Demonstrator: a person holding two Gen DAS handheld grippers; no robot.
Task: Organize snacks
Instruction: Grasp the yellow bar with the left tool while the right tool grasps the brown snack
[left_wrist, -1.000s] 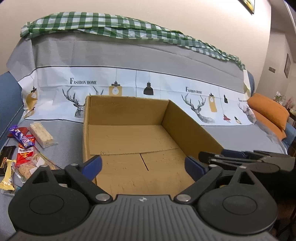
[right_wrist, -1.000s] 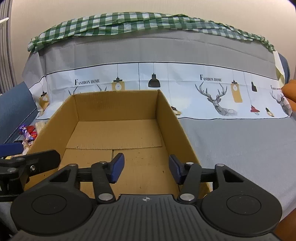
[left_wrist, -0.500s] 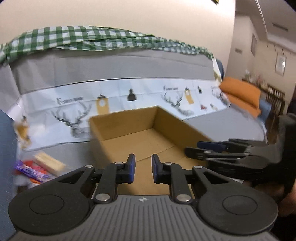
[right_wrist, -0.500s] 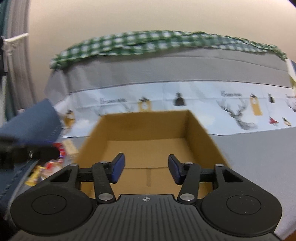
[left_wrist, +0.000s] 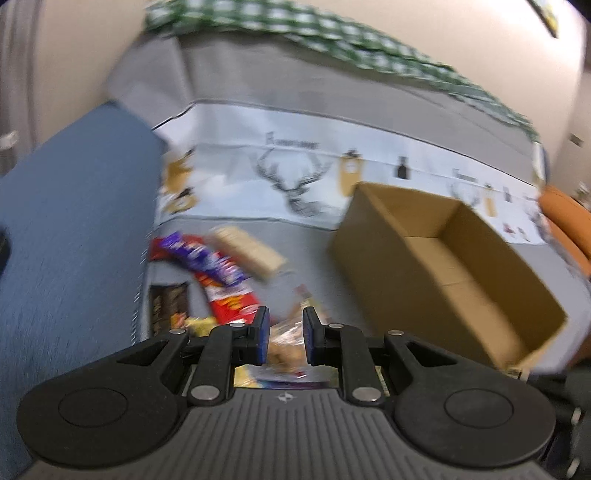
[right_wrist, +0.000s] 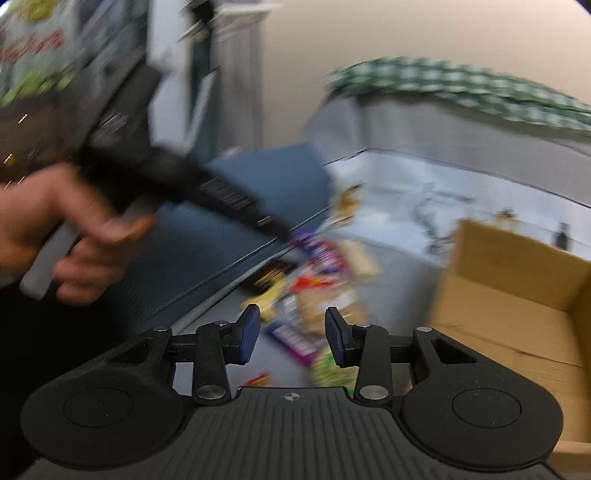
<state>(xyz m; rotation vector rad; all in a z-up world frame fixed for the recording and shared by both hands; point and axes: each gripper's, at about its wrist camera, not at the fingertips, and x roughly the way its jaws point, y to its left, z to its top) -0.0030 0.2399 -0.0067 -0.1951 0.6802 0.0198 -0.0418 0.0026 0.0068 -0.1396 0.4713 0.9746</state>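
Snacks (left_wrist: 221, 280): loose pile of wrapped packets on the grey sofa cover (left_wrist: 314, 266), left of the box; blurred.
Cardboard box (left_wrist: 443, 273): open-topped, nothing visible inside.
Right gripper (right_wrist: 291, 336): jaws just closing, a gap left, nothing between them.
Left gripper (left_wrist: 284, 338): jaws narrowly apart, gripping nothing, above the pile.
Hand (right_wrist: 70, 236): holds the left gripper's handle.

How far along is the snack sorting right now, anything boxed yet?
Nothing is done: the cardboard box shows only bare floor. Neither the left gripper nor the right gripper holds anything; the right gripper's jaws have just been closing on nothing. The whole snack pile still lies beside the box.
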